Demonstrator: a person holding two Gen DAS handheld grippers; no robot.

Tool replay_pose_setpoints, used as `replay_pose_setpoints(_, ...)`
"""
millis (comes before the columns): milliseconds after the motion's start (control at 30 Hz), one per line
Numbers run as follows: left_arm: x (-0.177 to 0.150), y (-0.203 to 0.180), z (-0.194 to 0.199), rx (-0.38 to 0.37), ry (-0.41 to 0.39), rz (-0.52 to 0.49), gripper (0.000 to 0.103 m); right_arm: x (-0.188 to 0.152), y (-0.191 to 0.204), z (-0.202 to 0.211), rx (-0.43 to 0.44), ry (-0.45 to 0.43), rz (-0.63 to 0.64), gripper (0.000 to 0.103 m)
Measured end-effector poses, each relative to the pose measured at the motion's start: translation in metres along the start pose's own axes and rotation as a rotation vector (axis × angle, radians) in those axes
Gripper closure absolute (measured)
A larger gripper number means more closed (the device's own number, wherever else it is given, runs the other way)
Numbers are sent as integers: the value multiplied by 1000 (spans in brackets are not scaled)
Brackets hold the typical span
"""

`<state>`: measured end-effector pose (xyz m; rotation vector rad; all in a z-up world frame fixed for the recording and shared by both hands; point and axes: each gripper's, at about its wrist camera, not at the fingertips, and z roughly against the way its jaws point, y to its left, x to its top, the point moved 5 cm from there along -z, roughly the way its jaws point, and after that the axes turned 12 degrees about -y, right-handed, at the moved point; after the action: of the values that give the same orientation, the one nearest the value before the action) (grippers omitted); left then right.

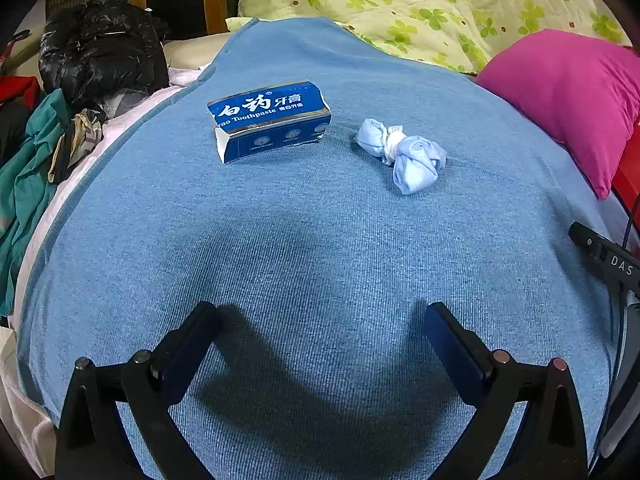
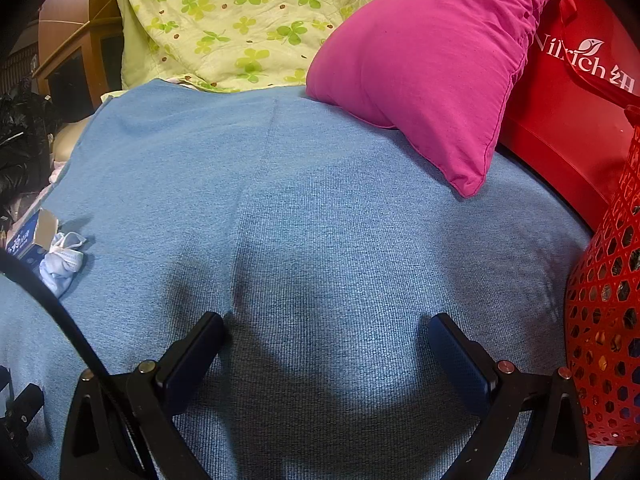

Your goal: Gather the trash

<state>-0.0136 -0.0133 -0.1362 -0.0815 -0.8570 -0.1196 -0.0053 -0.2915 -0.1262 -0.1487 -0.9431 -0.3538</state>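
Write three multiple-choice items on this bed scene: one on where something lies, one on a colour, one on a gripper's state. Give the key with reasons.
1. Seen from the left wrist, where is the knotted wad relative to the toothpaste box?
A. To its right on the blue cover
B. On top of it
C. Inside the red basket

2. What colour is the pillow?
A. Green
B. Magenta
C. White

3. How is the left gripper?
A. Shut on the box
B. Shut on the wad
C. Open and holding nothing

Key:
1 A, the wad lies on the blue cover just right of the box, with a gap between them.
2 B, the pillow is magenta in both views.
3 C, its fingers stand wide apart with only cover between them, well short of both items.
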Motion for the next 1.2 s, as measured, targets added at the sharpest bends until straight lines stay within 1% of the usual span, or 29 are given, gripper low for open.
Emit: replay_pose_setpoints(1200, -1, -1, 1, 19, -12, 5, 0, 0, 0, 0, 1, 0, 0, 0)
